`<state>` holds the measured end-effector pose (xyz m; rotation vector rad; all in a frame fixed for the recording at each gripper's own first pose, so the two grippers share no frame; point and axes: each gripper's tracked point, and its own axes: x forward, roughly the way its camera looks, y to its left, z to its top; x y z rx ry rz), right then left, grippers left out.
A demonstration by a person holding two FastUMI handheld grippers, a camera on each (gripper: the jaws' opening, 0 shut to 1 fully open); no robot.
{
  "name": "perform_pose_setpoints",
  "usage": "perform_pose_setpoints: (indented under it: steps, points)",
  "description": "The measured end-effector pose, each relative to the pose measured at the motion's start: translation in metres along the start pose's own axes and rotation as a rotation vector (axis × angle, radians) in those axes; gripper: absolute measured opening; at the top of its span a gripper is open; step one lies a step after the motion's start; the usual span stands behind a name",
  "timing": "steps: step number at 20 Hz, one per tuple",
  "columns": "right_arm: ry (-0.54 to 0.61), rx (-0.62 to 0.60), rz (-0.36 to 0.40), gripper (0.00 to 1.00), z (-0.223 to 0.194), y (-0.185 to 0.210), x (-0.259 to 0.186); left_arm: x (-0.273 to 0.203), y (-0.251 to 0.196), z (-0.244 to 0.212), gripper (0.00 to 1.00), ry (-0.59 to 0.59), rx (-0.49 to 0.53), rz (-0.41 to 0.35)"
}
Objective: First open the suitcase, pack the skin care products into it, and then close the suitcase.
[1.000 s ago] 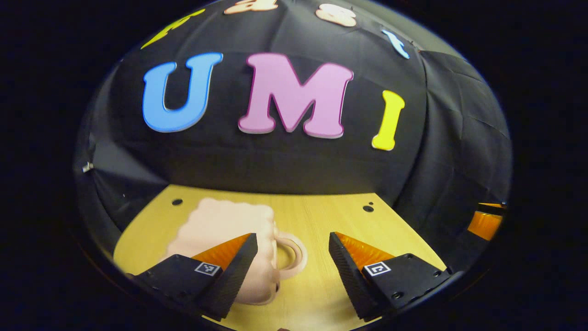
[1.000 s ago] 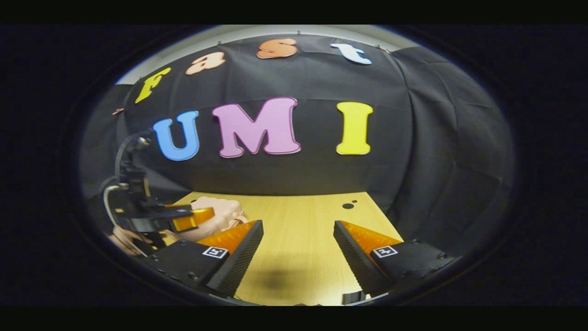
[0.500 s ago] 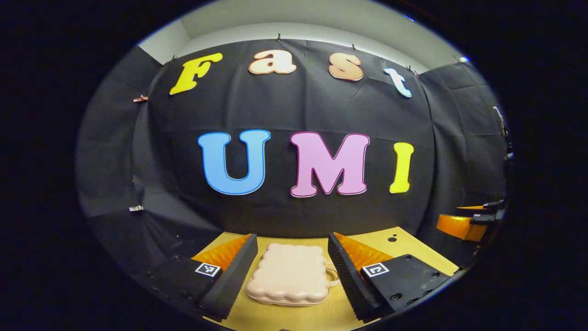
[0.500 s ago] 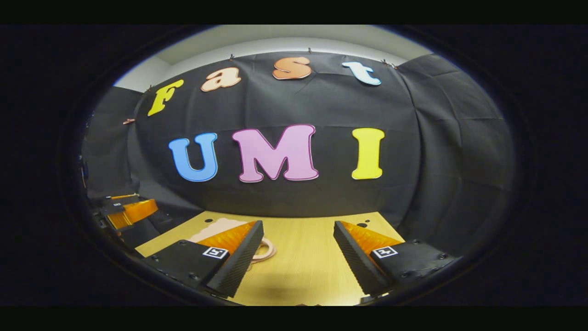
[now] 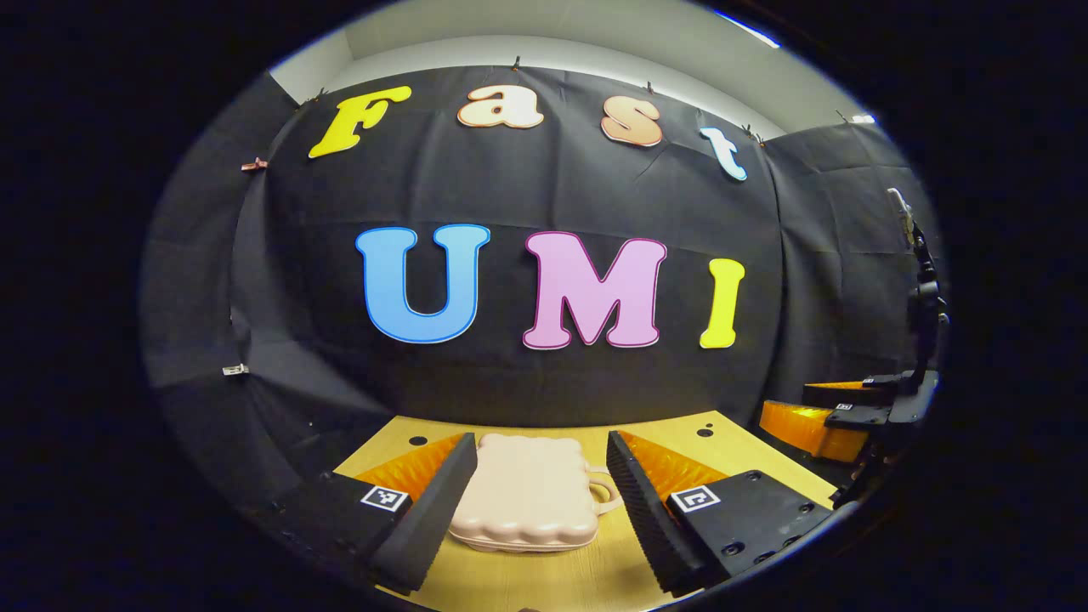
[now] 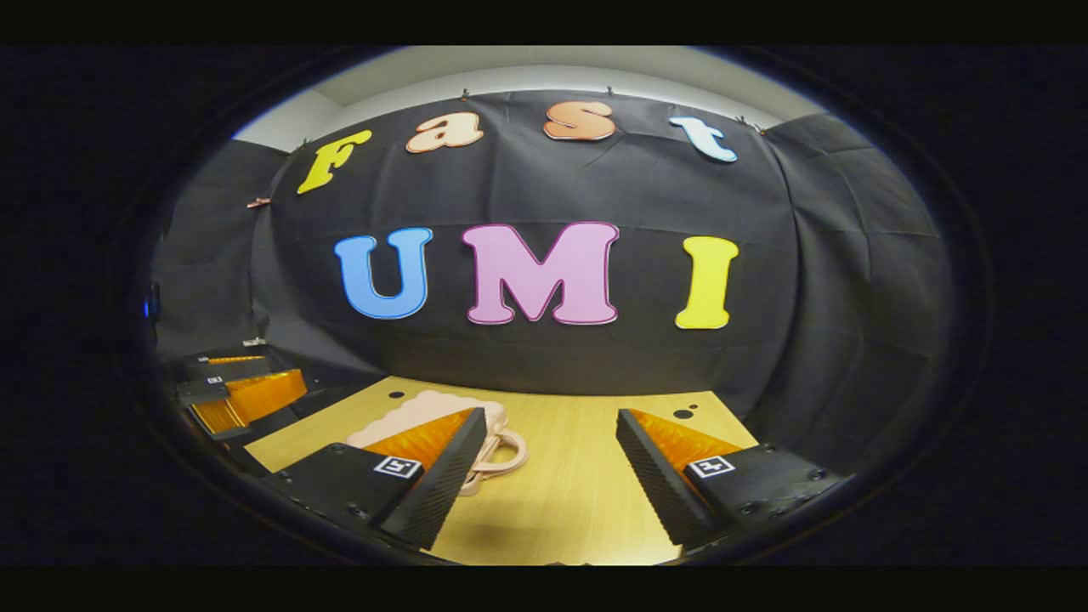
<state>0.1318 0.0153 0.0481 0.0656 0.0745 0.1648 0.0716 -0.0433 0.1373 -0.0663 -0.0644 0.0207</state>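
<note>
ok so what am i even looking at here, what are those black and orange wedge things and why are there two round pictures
No robot here: a person holds a simple two-finger gripper in each hand. Each gripper carries a wide-angle camera that looks forward along its own fingers, which gives you two round pictures.

In the left gripper view, the black and orange wedges at the bottom belong to the left gripper. They stand apart, open, and hold nothing. Between them, farther off on the wooden table, lies a small pale pink suitcase, closed and flat, with its handle pointing right. The orange piece at the right edge is the other gripper.

In the right gripper view, the wedges belong to the right gripper, also open and empty. The same suitcase shows partly behind its left finger. No skin care products can be seen on the table.
</note>
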Motion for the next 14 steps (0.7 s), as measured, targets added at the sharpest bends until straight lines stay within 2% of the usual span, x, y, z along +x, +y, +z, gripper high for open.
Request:
perform_pose_setpoints:
  steps: [7,14]
  points:
    - [-0.006,-0.017,-0.001,0.97,0.003,0.001,0.012,0.006,0.025,-0.013,0.96,0.025,-0.036,0.051]
    - [0.021,-0.015,0.002,0.97,-0.007,0.007,0.021,0.016,0.042,-0.018,0.96,0.038,-0.009,0.09]
